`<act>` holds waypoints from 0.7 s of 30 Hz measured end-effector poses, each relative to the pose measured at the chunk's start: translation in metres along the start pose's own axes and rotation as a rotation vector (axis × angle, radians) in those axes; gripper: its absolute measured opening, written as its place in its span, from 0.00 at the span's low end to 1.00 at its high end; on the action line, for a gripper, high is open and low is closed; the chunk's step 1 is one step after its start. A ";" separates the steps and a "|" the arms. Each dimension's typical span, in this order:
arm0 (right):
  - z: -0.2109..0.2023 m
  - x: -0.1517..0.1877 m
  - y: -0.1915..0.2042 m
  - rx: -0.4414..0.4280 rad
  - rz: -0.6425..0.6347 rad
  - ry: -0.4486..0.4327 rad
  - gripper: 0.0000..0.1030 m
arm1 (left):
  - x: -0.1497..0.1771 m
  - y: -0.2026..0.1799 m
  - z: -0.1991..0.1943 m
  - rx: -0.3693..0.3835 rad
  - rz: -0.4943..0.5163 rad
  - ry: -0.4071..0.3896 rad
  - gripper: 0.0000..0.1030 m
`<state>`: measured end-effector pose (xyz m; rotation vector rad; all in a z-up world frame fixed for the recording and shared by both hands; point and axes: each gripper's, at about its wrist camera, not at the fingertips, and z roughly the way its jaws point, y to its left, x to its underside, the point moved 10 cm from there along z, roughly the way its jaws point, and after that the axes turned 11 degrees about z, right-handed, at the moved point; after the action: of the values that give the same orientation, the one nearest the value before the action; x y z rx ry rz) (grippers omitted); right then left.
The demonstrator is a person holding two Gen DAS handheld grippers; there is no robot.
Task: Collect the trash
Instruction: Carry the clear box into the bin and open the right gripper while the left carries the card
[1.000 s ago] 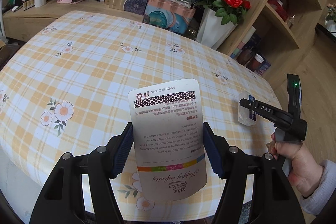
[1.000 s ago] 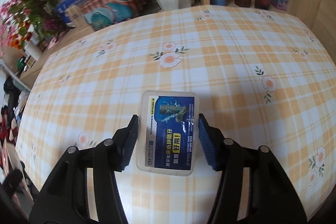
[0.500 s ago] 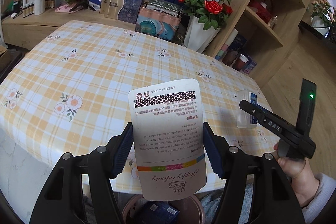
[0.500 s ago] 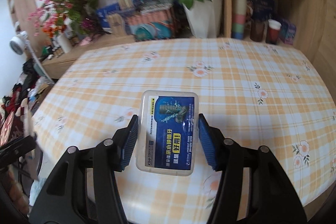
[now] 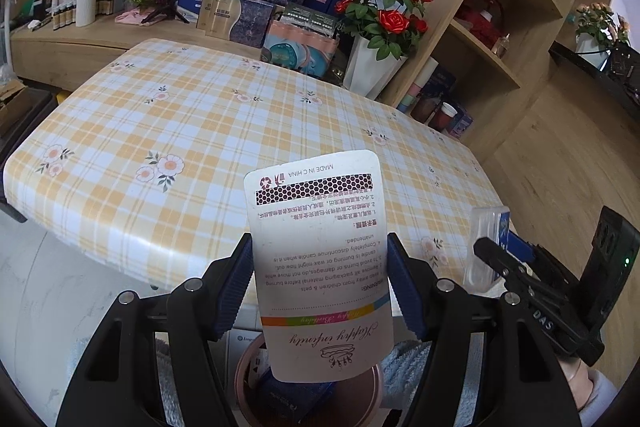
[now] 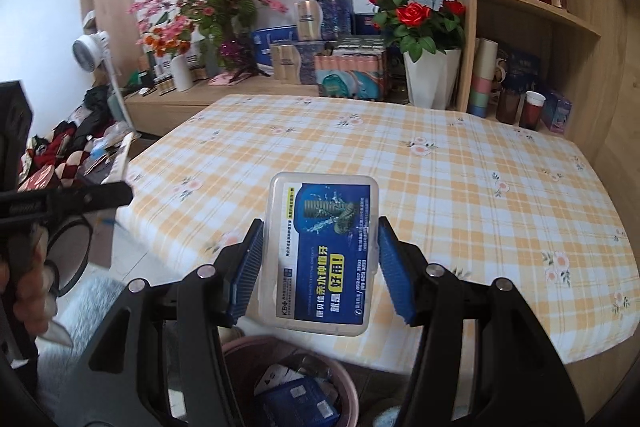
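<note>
Left tool [image 5: 320,279] angled downward, pinching a white card [image 5: 320,259]; pink bin [image 5: 244,383] directly beneath it. Right tool [image 6: 318,267], likewise tilted down, clamps a clear plastic box [image 6: 320,255] above the bin, tabletop [image 6: 460,187] ahead.

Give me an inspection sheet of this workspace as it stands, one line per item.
Surface: table under an orange plaid floral cloth; nothing seen lying on it.
Job's things: white card packet and clear plastic box with blue label, both held above the pink bin, which already holds blue packaging.
Clutter: nothing seen on the table.
Grippers: left gripper shut on the card packet; right gripper shut on the plastic box.
Cables: nothing seen.
Surroundings: red roses in a white vase, stacked gift boxes, wooden shelving, fan.
</note>
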<state>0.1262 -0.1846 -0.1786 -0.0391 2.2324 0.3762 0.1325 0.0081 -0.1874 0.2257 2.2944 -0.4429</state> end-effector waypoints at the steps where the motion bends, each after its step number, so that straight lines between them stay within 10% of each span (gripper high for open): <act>1: -0.003 0.006 0.001 -0.005 0.003 0.008 0.55 | 0.003 0.000 -0.003 0.000 -0.002 0.002 0.61; 10: -0.017 0.047 0.011 -0.043 0.015 0.088 0.56 | 0.022 -0.007 -0.018 0.013 -0.015 0.012 0.61; 21: -0.032 0.014 -0.006 0.050 0.033 -0.051 0.94 | 0.037 -0.027 -0.007 0.032 0.033 0.056 0.61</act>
<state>0.0943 -0.1984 -0.1715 0.0333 2.1932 0.3350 0.0947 -0.0135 -0.2036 0.2945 2.3361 -0.4615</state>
